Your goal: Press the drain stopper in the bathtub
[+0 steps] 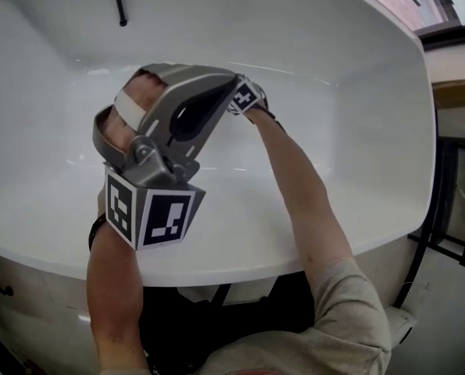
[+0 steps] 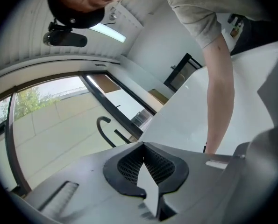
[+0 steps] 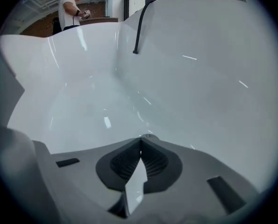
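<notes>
The white bathtub (image 1: pixel 310 69) fills the head view. My left gripper (image 1: pixel 226 80) is held up over the tub's near rim, and its jaws are shut with nothing between them. In the left gripper view the left gripper (image 2: pixel 142 144) points up at a window and the ceiling. My right gripper (image 3: pixel 141 138) reaches down into the tub, shut and empty, close to the tub floor. Only the right gripper's marker cube (image 1: pixel 245 96) shows in the head view. A small shiny edge (image 3: pixel 151 136), perhaps the drain stopper, peeks out just past the right gripper's tips. I cannot tell whether they touch.
A black spout (image 1: pixel 120 2) hangs over the tub's far wall, and it appears again as the spout (image 3: pixel 139 31) in the right gripper view. A dark metal frame (image 1: pixel 451 209) stands right of the tub. Far off stands another person (image 3: pixel 71 10).
</notes>
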The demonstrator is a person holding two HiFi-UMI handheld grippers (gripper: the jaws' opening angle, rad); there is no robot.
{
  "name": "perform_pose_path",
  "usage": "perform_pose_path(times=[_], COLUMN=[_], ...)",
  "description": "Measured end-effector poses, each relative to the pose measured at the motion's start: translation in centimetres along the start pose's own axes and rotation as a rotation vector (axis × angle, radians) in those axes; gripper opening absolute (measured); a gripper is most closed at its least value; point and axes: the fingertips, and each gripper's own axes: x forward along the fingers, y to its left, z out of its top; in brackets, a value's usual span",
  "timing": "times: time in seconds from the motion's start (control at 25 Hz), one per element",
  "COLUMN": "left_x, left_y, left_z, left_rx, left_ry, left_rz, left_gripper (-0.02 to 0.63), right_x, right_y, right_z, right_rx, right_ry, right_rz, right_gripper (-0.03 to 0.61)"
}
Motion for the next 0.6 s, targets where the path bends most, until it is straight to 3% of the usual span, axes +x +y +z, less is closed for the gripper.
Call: perform_pose_path(times=[0.36,0.6], left_x=[1.5,1.4], left_y=[-2.5,-3.0], left_z=[-1.4,-0.2], left_rx=[0.111,0.190], left_ry=[0.061,0.048], left_rz=[-0.103,-0.141], left_gripper=[0.008,0.008], right_x=[4.8,9.1], right_y=[-0.2,-0.1], right_z=[-1.2,-2.4], right_rx=[-0.232,-0.403], right_ry=[0.103,0.183], right_rz=[-0.085,-0.153], right_gripper=[0.003,0.005])
